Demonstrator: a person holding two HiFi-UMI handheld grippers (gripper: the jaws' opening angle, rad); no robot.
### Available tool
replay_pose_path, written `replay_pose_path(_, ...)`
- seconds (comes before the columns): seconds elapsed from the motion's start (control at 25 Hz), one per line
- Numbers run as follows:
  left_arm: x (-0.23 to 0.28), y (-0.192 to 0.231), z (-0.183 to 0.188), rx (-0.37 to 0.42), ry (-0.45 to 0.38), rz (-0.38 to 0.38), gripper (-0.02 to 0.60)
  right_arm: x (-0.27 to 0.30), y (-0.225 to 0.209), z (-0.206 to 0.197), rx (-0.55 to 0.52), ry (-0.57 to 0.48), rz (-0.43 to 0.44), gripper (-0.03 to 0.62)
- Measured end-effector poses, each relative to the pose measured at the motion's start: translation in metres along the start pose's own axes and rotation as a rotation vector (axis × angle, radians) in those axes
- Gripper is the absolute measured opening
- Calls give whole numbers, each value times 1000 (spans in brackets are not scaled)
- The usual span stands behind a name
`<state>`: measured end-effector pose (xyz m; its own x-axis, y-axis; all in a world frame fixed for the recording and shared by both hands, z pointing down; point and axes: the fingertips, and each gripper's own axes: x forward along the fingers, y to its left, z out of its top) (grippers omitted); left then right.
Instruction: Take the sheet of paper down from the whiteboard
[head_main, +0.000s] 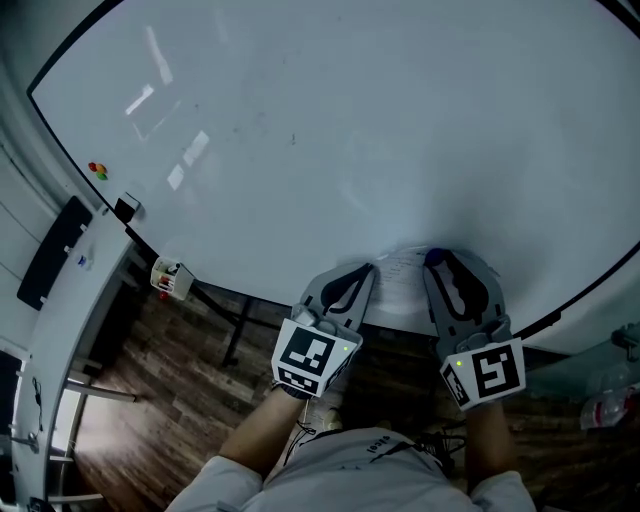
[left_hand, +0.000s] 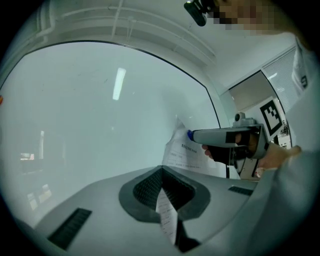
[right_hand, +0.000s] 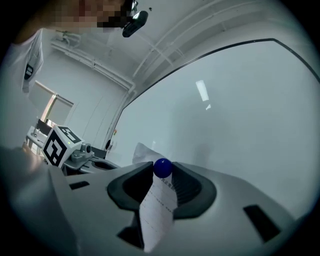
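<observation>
Paper (head_main: 400, 288) pinched tight in fingers of left gripper (head_main: 366, 270) and right gripper (head_main: 437, 260), blue magnet (right_hand: 162, 167) attached; yet to clear whiteboard (head_main: 350, 120).

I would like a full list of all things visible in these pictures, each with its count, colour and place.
whiteboard: one, white with a dark edge, fills most of the head view.
sheet of paper: one, white, printed, at the board's lower edge.
magnet: one, blue, round, on the paper.
small magnets: two, red and orange, near the board's left edge.
floor: one, dark wood, below the board.
left gripper: one, grey, fingers shut on the paper.
right gripper: one, grey, fingers shut on the blue magnet.
</observation>
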<state>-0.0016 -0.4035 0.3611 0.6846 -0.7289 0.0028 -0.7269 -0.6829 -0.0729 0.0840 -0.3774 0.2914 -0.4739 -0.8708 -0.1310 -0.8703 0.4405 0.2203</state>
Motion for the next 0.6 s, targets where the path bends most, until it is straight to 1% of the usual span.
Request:
replay_pose_path(0.12,-9,0,-4,15,8,25,12,-7,3,-8,62,-9,7,126)
replay_pose_path(0.28,-22,4,-17,12,41,70,12,-13,6,-14,121,-16,8,126)
replay_pose_path(0.44,-31,6,-21,13,59,102,12,-13,8,-17,148,-17,16,125)
replay_pose_path(0.6,-35,5,-23,15,66,115,12,-14,9,-18,161,-21,29,126)
